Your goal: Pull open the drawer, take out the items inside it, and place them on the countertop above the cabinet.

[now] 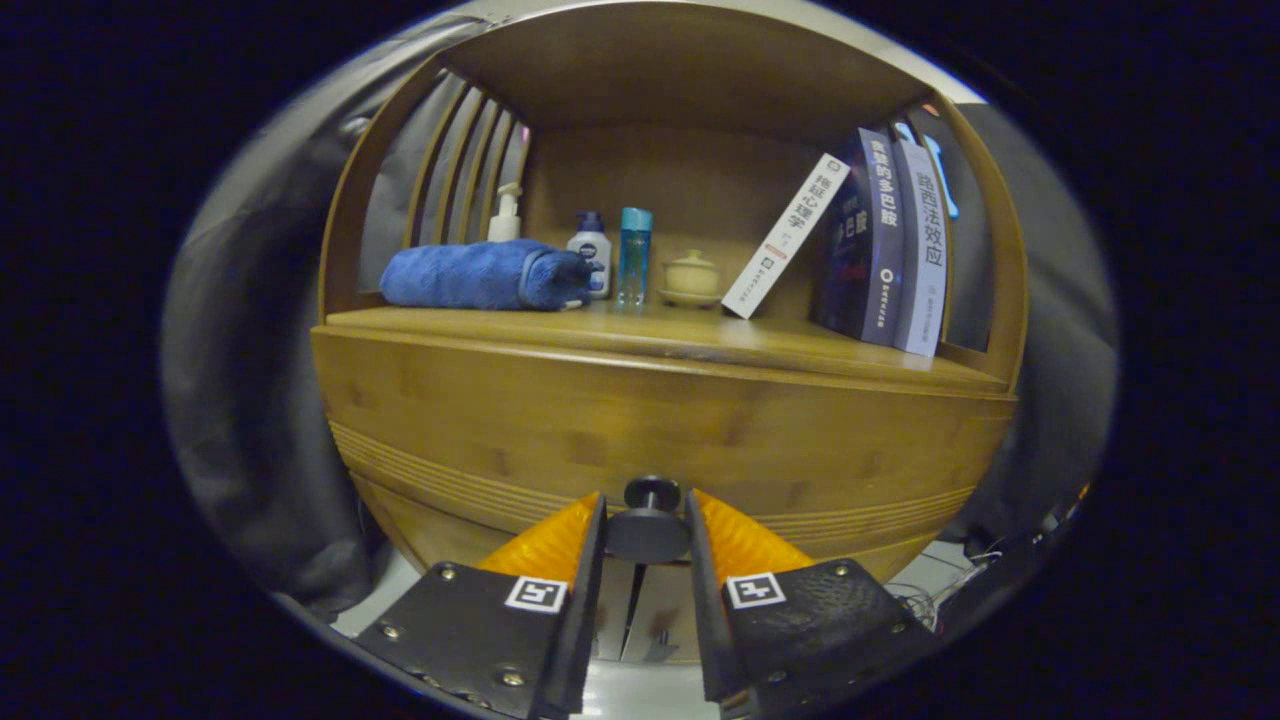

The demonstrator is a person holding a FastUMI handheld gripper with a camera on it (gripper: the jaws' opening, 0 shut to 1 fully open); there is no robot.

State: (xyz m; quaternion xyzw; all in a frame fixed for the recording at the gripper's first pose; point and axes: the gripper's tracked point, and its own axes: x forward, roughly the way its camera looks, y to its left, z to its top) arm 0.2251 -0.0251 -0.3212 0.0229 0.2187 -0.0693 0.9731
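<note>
As its jaws close on either side of the dark drawer knob (650,520), the gripper (646,540) faces the wooden cabinet (480,420), whose countertop (700,340) carries a blue towel (470,275), bottles and books (880,245)

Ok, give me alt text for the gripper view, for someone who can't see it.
The tongs sit closed around a dark round drawer knob on a closed wooden cabinet drawer. On the countertop above are a rolled blue towel, a pump bottle, two small bottles, a lidded cup and several books, one leaning.
</note>
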